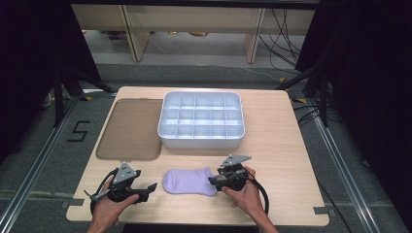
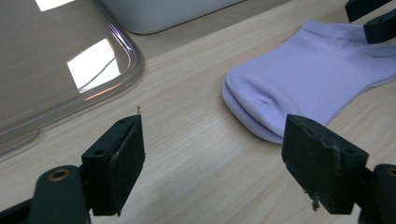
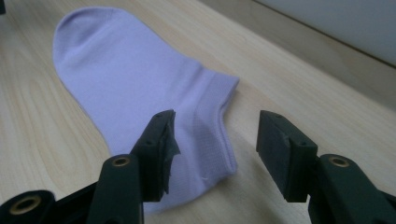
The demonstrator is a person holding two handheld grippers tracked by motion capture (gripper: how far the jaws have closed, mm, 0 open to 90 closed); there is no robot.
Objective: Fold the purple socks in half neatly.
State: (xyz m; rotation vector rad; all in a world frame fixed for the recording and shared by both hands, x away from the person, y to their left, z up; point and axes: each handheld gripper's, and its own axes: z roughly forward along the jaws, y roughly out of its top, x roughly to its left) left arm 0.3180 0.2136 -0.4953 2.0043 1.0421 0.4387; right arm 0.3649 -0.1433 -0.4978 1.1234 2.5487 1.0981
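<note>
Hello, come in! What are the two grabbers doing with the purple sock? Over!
Left gripper open, beside sock, toe end. Right gripper open, jaws straddling the cuff edge, not pinching. Sock flat on table. Nothing in the way.

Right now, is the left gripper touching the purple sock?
Apart. The left gripper view shows bare table between the open left gripper and the purple sock.

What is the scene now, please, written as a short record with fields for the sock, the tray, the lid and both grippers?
sock: flat lilac fabric ankle sock on the wooden table, near edge
tray: white plastic tray with many compartments, empty, far side
lid: clear brownish plastic lid, flat, left of tray
left gripper: open, apart from sock toe
right gripper: open, jaws astride sock cuff edge, no grip yet
</note>
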